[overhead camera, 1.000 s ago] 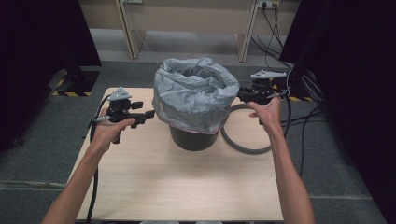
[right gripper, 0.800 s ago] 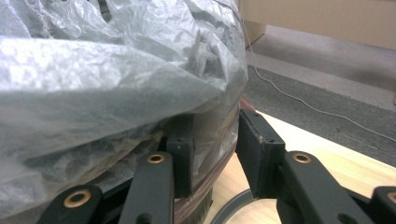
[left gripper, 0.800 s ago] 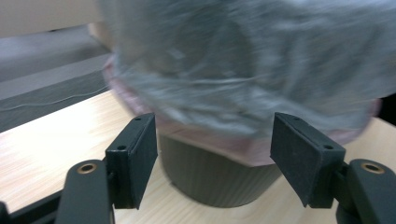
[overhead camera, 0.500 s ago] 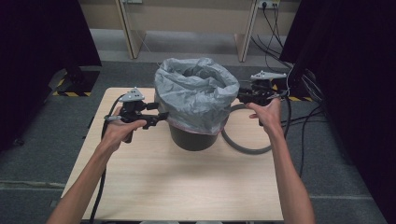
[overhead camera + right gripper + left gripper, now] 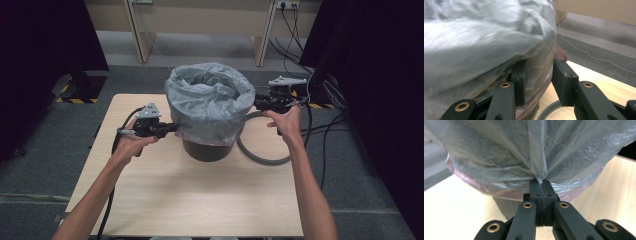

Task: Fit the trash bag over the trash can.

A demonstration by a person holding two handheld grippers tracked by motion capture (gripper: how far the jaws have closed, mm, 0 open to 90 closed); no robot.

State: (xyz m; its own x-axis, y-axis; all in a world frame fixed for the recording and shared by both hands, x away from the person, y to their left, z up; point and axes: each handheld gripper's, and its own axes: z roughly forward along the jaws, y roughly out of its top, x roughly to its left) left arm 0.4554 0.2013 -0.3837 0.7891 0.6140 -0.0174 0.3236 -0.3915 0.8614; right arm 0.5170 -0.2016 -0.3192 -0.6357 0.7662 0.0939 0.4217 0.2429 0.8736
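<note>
A black bin (image 5: pixel 207 150) stands at the middle of the wooden table (image 5: pixel 200 200), lined with a grey plastic bag (image 5: pixel 210 100) whose skirt hangs over the rim. My left gripper (image 5: pixel 172 127) is at the bin's left side. Its jaws have just closed, and they are now shut on a pinch of the bag's film (image 5: pixel 540 178) just above the pink hem (image 5: pixel 486 192). At the bin's right side my right gripper (image 5: pixel 256 102) has its jaws apart. A loose fold of the bag (image 5: pixel 539 72) bulges between them, and I see no pad pressing on it.
A grey hose loop (image 5: pixel 260 157) lies on the table to the right of the bin, under the right hand. Cables (image 5: pixel 325 125) trail off the table's right edge. Black curtains stand on both sides, and furniture legs (image 5: pixel 140 35) rise beyond the far edge.
The left hand moved right and slightly down to the bin, and its gripper closed on the bag's skirt. The right hand stayed where it was.
</note>
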